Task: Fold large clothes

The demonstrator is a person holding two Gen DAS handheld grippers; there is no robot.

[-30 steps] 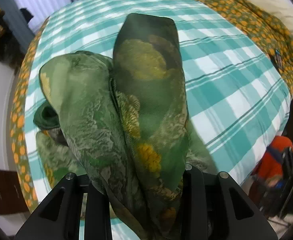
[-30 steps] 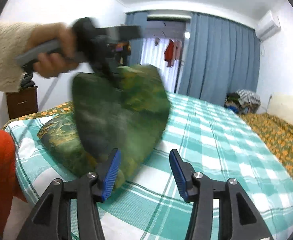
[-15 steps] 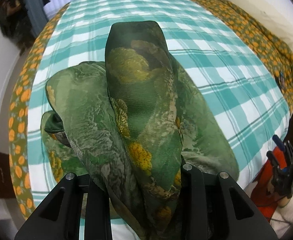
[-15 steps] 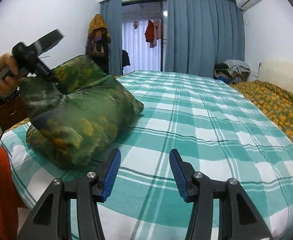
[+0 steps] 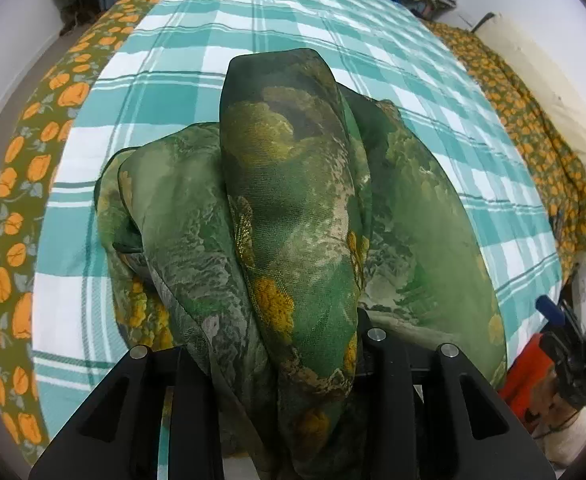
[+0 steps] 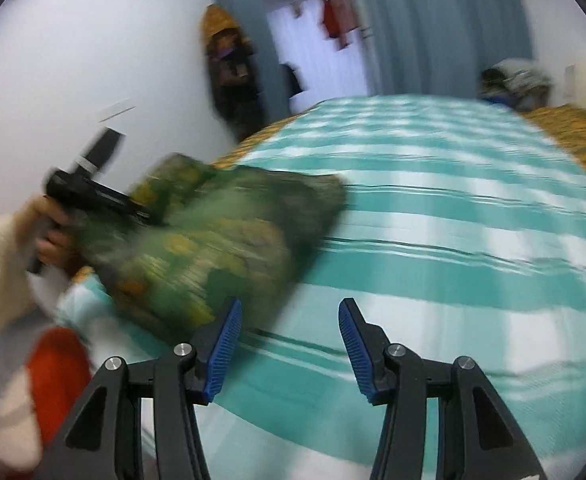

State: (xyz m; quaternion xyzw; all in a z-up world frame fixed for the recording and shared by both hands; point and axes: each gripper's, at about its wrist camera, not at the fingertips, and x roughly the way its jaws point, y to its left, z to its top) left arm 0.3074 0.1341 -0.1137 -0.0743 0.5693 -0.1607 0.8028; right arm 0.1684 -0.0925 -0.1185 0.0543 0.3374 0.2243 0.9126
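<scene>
A green and yellow patterned garment [image 5: 293, 208] hangs bunched from my left gripper [image 5: 277, 344], which is shut on it; the cloth covers the fingertips. Its lower folds rest on the teal checked bed cover [image 5: 253, 20] near the bed's corner. The right wrist view is blurred: it shows the garment [image 6: 213, 248] as a heap at the bed's left corner, with the left gripper [image 6: 93, 196] held by a hand in a cream sleeve. My right gripper [image 6: 289, 340] stands open over the cover [image 6: 453, 220], right of the heap, with nothing between its blue pads.
An orange-flowered sheet [image 5: 17, 184] borders the bed, and a cream pillow [image 5: 565, 128] lies on the right. A clothes pile [image 6: 517, 80] sits at the far end by blue curtains [image 6: 433, 28]. Coats [image 6: 229, 64] hang on the wall. Red clothing of the person [image 6: 57, 364] is close by.
The left gripper has come down and carried the garment bundle towards the bed's corner, where more cloth now lies on the cover. The right gripper has swung sideways, still open.
</scene>
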